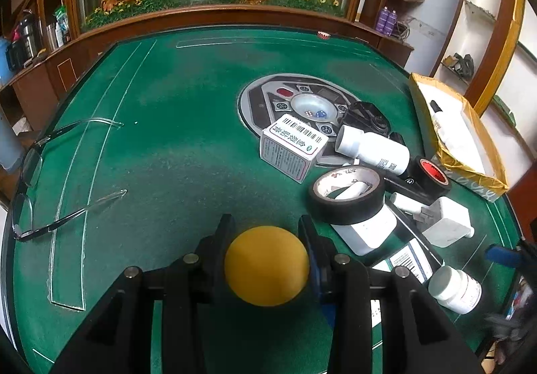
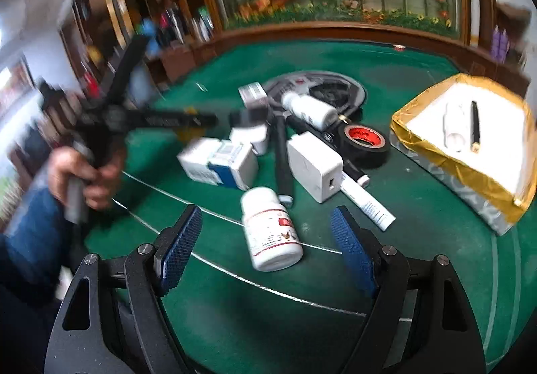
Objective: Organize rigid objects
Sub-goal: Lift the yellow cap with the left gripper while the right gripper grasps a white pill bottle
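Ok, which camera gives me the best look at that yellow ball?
The left wrist view: the yellow ball fills the near centre, sharp, clamped between the left gripper pads. The right wrist view is motion-blurred and shows only a faint yellow smear by the far gripper, too unclear to identify.

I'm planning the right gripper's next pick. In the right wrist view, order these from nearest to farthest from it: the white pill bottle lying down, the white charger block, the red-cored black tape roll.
1. White pill bottle: just ahead of the right gripper, between its jaws' line.
2. White charger block: behind the bottle, slightly right.
3. Black tape roll: farthest, right of centre, near the gold-edged box.
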{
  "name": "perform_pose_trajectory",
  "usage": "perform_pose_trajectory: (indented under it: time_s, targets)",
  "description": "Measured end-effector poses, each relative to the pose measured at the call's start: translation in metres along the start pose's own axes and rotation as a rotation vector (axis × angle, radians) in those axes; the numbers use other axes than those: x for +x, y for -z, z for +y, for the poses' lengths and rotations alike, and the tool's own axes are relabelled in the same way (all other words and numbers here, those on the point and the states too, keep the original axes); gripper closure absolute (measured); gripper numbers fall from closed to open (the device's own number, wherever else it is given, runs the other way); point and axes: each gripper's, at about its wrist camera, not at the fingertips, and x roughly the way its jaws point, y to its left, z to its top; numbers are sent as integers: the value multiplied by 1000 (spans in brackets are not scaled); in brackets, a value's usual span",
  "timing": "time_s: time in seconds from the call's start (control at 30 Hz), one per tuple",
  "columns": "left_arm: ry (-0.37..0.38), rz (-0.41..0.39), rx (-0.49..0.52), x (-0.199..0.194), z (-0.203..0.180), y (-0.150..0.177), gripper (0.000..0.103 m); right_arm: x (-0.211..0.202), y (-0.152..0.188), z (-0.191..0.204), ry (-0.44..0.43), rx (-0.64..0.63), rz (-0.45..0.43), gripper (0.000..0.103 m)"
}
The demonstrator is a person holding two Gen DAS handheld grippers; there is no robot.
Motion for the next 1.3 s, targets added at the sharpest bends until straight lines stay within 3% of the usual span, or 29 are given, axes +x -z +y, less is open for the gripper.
perform_pose_trajectory:
  time_s: [0.07,0.1,0.13,0.2,0.23,0.47,0.6,1.03,1.3]
  targets:
    - [3,-5,-5,-1,2,-1,64,13,-2,0,11,-25,58,23]
    - [10,-8,-8,-3,3,-1,64,19,0,-1,7,-14,75,28]
    - [15,-13,-10,-4,4,-2,64,26,1,-4,3,3,108,43]
    - [23,-25,-14,-8,5,-2,64,37,1,-11,7,24,150,60]
    - [28,-28,-15,-9,5,-2,64,40,1,-13,-1,30,164,61]
    - [32,-38,3,-11,1,-2,64,41,0,-5,26,-43,196,63]
    - [41,-41,-2,-12,1,-2,64,36,2,-8,-24,-8,194,64]
    - [46,-39,-12,-12,3,1,64,22,-6,-8,-95,50,118,65]
    - [74,-38,-20,-13,3,0,64,4,-16,-34,-104,160,30,65]
